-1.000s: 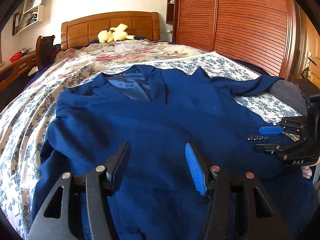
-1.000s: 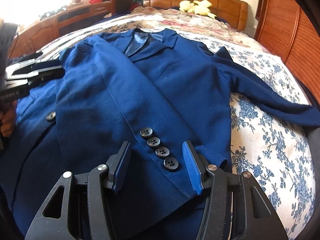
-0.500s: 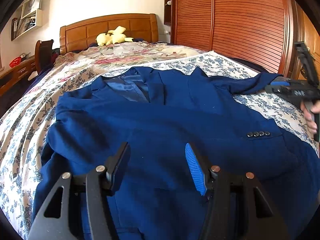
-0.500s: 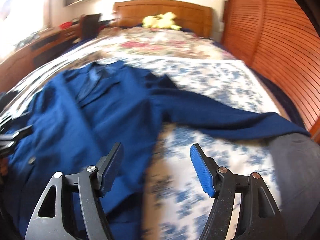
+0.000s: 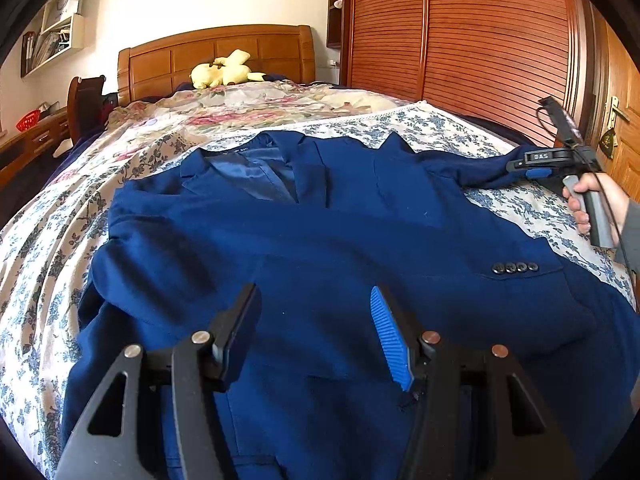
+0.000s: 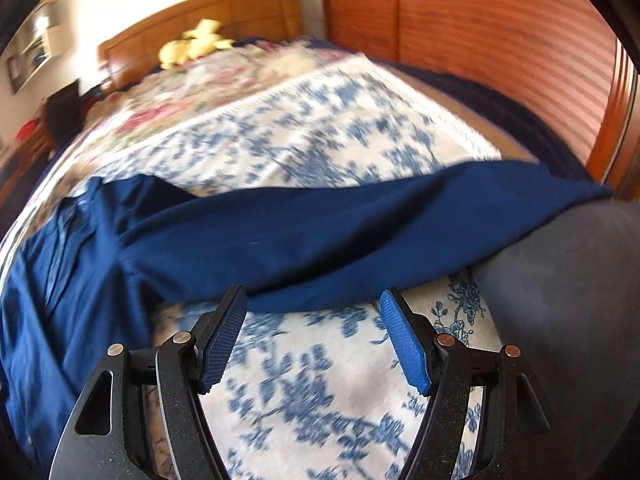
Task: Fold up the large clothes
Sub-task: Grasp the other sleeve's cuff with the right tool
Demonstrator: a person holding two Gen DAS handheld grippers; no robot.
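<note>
Right claw (image 6: 312, 336), jaws apart and empty, hangs just short of the outstretched sleeve (image 6: 320, 236) of the blue blazer (image 5: 320, 248) lying flat on the bed (image 5: 52, 216); left claw (image 5: 314, 332) gapes empty over the hem. Soft, fairly weighty cloth, likely to drape: best pinched at the sleeve's cuff end.

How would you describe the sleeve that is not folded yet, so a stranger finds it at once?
Look at the wooden bed, then the navy jacket spread on it. The outstretched sleeve reaches sideways towards the slatted wardrobe, lying on the floral sheet; the other sleeve, with four buttons, lies across the jacket's front.
</note>
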